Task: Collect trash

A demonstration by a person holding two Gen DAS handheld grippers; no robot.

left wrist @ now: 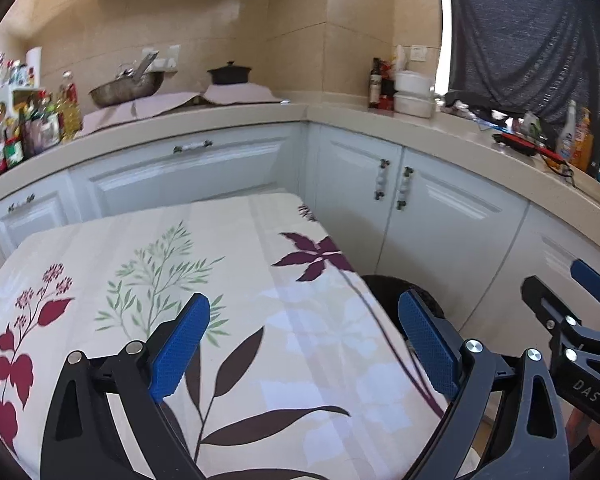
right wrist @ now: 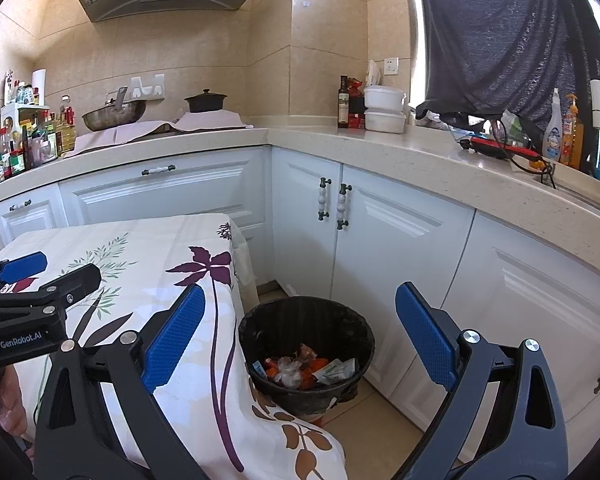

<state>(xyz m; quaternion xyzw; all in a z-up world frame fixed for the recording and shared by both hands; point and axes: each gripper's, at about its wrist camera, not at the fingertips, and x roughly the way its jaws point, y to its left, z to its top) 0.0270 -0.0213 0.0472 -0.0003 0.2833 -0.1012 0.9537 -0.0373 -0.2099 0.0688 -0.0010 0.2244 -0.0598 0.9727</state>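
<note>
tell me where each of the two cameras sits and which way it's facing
Left wrist: on the left gripper, looking slightly down over the floral tablecloth toward the corner cabinets; its open blue fingers frame the view, right gripper at right.
Right wrist: on the right gripper, aimed down at the black trash bin holding wrappers beside the table; open fingers, left gripper and a bit of hand at left.
Shared: tablecloth, bin, wok, black pot.

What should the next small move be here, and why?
Probably pull both claws back and stop: the left claw and right claw are open and empty, the floral-cloth table shows no litter, and the black round bin already holds wrappers.
</note>
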